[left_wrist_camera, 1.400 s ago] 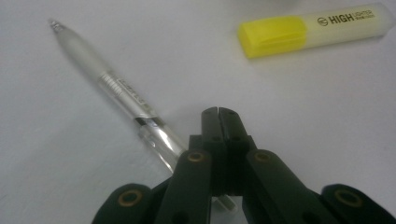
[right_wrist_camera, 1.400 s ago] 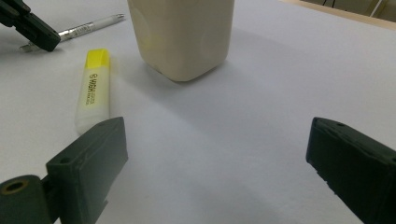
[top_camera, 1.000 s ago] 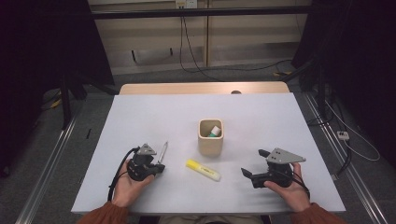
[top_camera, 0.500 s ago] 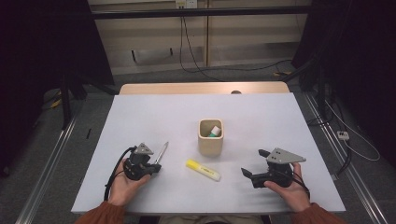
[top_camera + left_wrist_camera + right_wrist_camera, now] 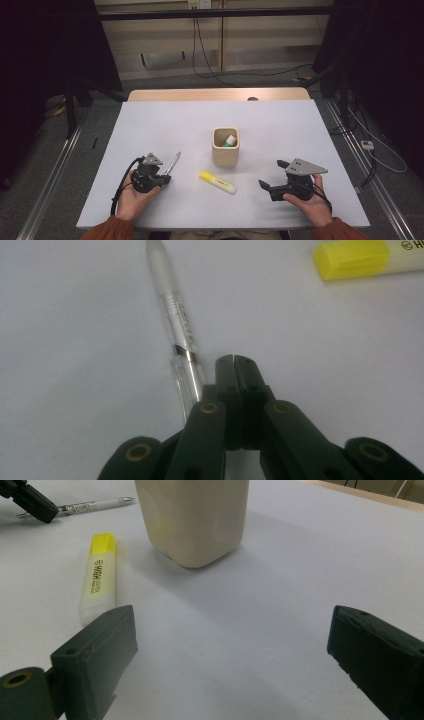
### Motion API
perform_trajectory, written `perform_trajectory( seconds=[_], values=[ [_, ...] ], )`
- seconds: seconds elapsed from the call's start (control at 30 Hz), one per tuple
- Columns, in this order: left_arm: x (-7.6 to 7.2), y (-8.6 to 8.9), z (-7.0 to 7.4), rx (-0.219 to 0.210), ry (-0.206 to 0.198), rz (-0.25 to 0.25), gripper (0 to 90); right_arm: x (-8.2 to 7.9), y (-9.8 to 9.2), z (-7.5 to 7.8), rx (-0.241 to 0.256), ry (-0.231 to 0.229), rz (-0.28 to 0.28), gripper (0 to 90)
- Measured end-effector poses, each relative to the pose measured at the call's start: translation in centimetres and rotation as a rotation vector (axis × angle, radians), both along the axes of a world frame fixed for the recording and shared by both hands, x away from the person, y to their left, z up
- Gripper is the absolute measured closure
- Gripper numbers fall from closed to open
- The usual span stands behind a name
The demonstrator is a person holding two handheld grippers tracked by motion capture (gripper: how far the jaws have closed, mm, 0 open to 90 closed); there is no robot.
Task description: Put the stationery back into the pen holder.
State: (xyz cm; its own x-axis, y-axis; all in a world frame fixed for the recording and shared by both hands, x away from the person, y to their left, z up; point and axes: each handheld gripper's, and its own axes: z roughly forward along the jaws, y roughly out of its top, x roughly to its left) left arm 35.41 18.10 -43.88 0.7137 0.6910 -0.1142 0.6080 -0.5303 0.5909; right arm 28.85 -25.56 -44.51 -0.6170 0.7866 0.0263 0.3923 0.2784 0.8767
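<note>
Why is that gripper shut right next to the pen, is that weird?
A bit odd: the left gripper is shut on nothing, and the clear pen lies beside its jaws on the table, not between them.

High view looks down; both claw views, close, share the highlighter

Pen left of highlighter
</note>
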Motion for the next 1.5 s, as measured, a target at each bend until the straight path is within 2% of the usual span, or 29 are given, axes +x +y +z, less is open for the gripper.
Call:
perform_trajectory(
  seconds=[0.07,0.13,0.33,0.5,0.57,0.63,0.73,0.83,0.93,0.97,1.03,1.17,1.27,1.4,1.5],
  values=[
    [0.0,0.0,0.0,-0.005,-0.002,0.0,89.9,0.0,0.0,0.0,0.0,0.0,0.0,5.9],
    [-0.1,0.0,0.2,-0.036,-0.002,-0.019,89.0,0.0,0.0,0.0,-0.001,0.001,0.0,5.9],
    [-0.4,0.0,0.8,-0.1,-0.06,-0.023,85.5,0.0,0.0,0.0,0.001,0.0,-0.001,5.9],
    [-0.3,0.6,1.4,-0.132,-0.119,0.036,65.6,0.0,-0.1,0.0,0.001,0.001,-0.006,6.0],
    [-0.2,0.8,1.4,-0.149,-0.128,0.074,49.6,0.0,-0.1,0.0,0.001,0.002,-0.006,5.9],
    [-0.1,1.0,1.4,-0.152,-0.132,0.084,43.0,0.0,-0.1,0.0,0.003,0.001,-0.004,6.0],
    [0.1,1.0,1.3,-0.155,-0.143,0.099,26.6,0.0,-0.1,0.1,0.002,-0.001,-0.009,5.9],
    [0.4,0.7,1.0,-0.156,-0.132,0.098,18.1,0.0,-0.1,0.1,0.001,0.0,-0.009,5.9],
    [0.5,0.7,1.0,-0.175,-0.138,0.126,8.9,0.0,-0.1,0.0,0.001,0.0,-0.008,6.0],
    [0.9,0.9,1.2,-0.195,-0.132,0.138,7.5,0.0,-0.1,0.0,0.002,0.0,-0.007,6.0],
    [1.2,1.1,1.4,-0.192,-0.136,0.148,6.8,0.0,-0.1,0.0,0.001,0.002,-0.006,6.0],
    [1.9,1.5,1.9,-0.183,-0.148,0.202,6.8,0.0,0.0,0.0,0.002,0.001,-0.006,6.0],
    [2.4,1.4,2.1,-0.185,-0.14,0.201,6.9,0.0,0.0,0.0,0.001,0.003,-0.005,6.0],
    [3.1,1.0,2.2,-0.157,-0.133,0.183,8.2,0.1,0.0,0.0,0.001,0.004,-0.004,6.0],
    [4.1,0.4,2.1,-0.141,-0.102,0.167,11.4,0.1,0.0,0.0,0.001,0.004,-0.005,6.0]
  ],
)
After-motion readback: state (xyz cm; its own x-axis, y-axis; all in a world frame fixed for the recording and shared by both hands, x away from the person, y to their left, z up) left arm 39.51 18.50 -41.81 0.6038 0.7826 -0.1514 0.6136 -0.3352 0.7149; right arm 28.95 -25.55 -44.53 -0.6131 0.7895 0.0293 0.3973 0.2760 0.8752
